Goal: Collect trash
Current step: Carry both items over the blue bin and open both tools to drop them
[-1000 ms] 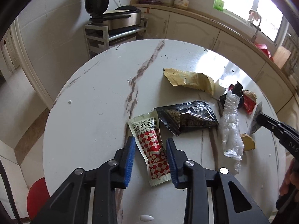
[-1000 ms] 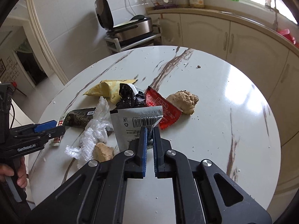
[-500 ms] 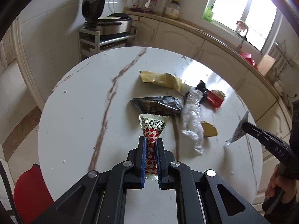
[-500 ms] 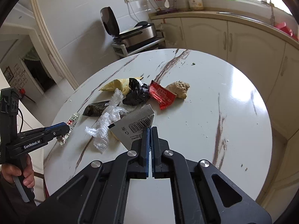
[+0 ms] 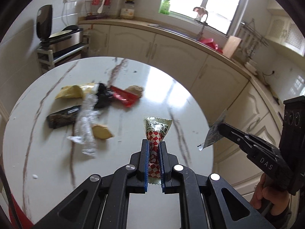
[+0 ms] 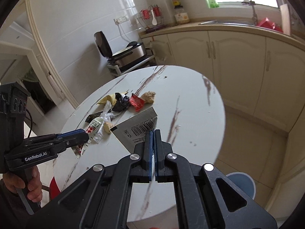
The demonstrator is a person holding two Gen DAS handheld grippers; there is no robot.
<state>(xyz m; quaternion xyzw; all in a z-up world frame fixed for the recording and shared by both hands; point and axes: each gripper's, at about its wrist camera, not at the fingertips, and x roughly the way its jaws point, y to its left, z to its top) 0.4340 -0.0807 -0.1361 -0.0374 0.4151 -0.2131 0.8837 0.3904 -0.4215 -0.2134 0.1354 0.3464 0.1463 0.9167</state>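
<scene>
We have both tools loaded: the left gripper (image 5: 153,152) is clamped on a red-and-white checked sauce sachet with a green-printed top (image 5: 156,131), which stands up out of the blue pads with its long axis running straight along the fingers, and the right gripper (image 6: 152,133) is clenched on the corner of a flat grey foil packet with a barcode (image 6: 136,128), which fans out up and to the left of its tips. Both pieces hang clear above the round white marble-veined table (image 6: 190,99). What the next move turns on, we judge, is the round blue-grey bin (image 6: 243,185) on the floor, low and to the right in the right wrist view: it lies below and beside the right gripper, so that hand looks nearer to drop first. The remaining wrappers (image 5: 91,103) lie well apart from both tools.
</scene>
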